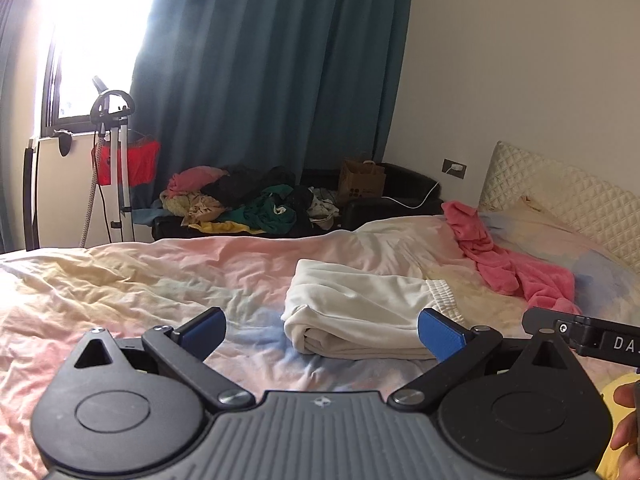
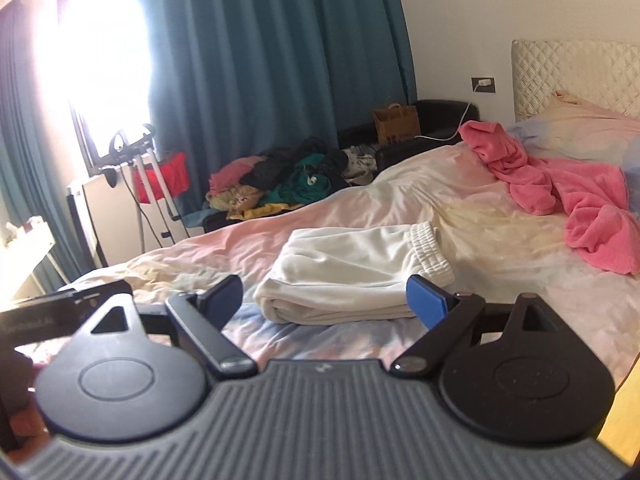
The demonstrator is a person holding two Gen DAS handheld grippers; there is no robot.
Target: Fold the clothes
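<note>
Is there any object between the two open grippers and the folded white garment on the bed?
Nothing visible. The left gripper and right gripper are both open and empty, and only bare bedsheet lies before the folded white garment. The pink garment lies farther back, toward the headboard.

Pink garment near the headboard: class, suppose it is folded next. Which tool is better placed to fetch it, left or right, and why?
Probably the right tool. The pink garment lies on the right side of the bed, beyond the folded white garment. The left tool sits further left, with the right tool between it and that side. Both are open and empty.
</note>
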